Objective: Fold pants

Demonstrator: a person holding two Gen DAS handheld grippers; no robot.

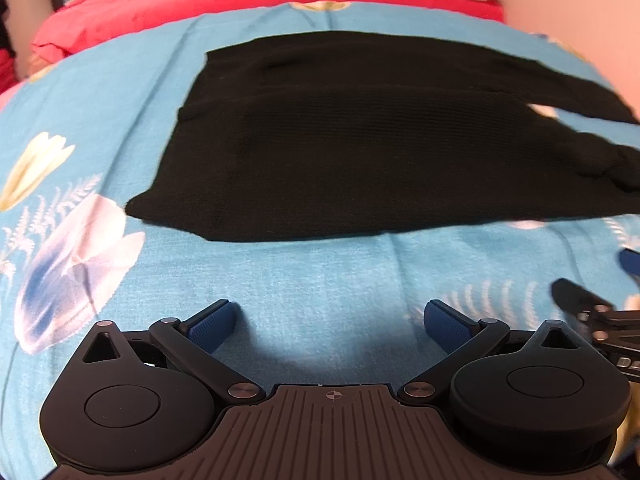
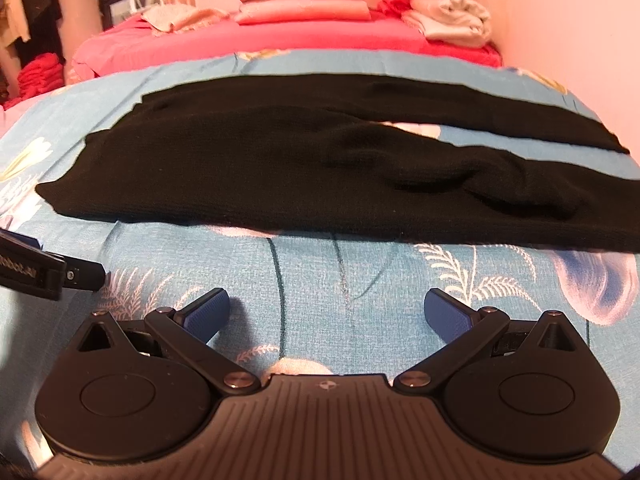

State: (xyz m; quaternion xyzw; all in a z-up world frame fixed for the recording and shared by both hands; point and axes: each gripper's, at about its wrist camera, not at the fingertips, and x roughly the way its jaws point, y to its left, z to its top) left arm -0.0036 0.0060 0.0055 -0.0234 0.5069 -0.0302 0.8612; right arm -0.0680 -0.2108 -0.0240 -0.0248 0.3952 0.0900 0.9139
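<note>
black knit pants (image 1: 340, 136) flat on blue floral bed cover (image 1: 320, 272), long axis left-right, just ahead of both grippers; left gripper (image 1: 332, 320) nearer waist, right gripper (image 2: 326, 314) nearer legs; jaws apart, empty.

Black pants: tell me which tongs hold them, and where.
Neither. Left tongs and right tongs are open over the blue bedspread, short of the black pants.

matte black two-finger left gripper (image 1: 333, 322) and matching right gripper (image 2: 326, 312)
blue textured pads (image 1: 212, 322), silver pivot screws, ribbed grey bodies with crosshair marks.
</note>
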